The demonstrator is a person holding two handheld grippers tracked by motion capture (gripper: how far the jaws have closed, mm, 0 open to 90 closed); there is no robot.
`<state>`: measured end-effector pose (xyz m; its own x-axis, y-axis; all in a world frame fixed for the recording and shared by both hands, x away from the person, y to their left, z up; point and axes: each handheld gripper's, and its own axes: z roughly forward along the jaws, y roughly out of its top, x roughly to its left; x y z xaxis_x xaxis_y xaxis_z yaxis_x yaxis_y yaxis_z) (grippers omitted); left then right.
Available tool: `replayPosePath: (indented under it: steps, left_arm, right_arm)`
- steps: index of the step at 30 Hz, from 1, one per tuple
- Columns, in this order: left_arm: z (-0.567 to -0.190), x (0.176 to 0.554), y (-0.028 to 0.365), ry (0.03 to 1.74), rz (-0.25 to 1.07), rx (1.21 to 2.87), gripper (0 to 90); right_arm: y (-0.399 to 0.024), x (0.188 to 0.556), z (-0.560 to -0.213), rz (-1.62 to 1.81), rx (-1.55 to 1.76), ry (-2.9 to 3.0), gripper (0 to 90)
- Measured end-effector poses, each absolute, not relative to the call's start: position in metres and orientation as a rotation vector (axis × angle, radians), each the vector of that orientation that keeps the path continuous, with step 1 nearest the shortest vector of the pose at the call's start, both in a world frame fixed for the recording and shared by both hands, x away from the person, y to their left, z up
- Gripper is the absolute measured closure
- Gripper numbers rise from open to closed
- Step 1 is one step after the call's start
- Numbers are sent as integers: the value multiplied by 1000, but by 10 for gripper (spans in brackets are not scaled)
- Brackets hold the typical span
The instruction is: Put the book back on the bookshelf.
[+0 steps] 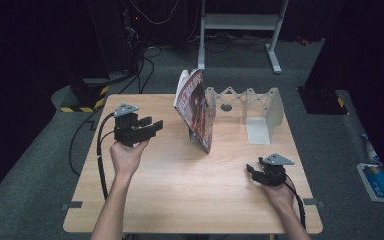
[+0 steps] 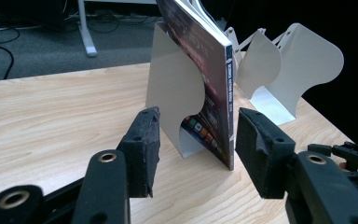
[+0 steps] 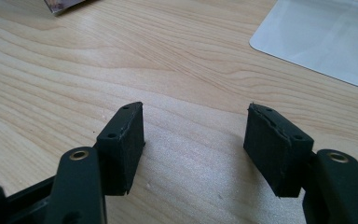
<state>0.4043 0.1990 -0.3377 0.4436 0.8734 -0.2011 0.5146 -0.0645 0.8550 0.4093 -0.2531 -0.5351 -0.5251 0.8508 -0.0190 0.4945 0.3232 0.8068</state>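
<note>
Magazine (image 2: 200,88) leans on the bookend (image 2: 172,93): thin, floppy, glossy, so I'd pinch its spine. Left gripper (image 2: 193,149) and right gripper (image 3: 193,149) both gape, empty.

My table (image 1: 180,190) takes up the middle and lower part of the high view. A book (image 1: 196,107) stands tilted on it just above the frame's centre, leaning on a bookend (image 2: 170,88) that sits to its left in my left gripper view. To the right of the book runs an expanding rack (image 1: 247,107), whose far end plate (image 1: 270,117) stands right of centre. My left gripper (image 1: 152,127) is at centre left, left of the book and apart from it. My right gripper (image 1: 252,170) rests at lower right, below the rack. Behind the table, at top centre, stands a stand (image 1: 240,30) on the floor.
</note>
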Motion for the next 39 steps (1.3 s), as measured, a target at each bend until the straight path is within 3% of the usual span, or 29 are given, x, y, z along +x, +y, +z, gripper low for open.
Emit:
replayPosePath:
  steps: [39]
  left_arm:
    - [-369,392,208,1237,402,1698,498]
  right_arm:
    - [-253,409,-535,1077,1189,2150,375]
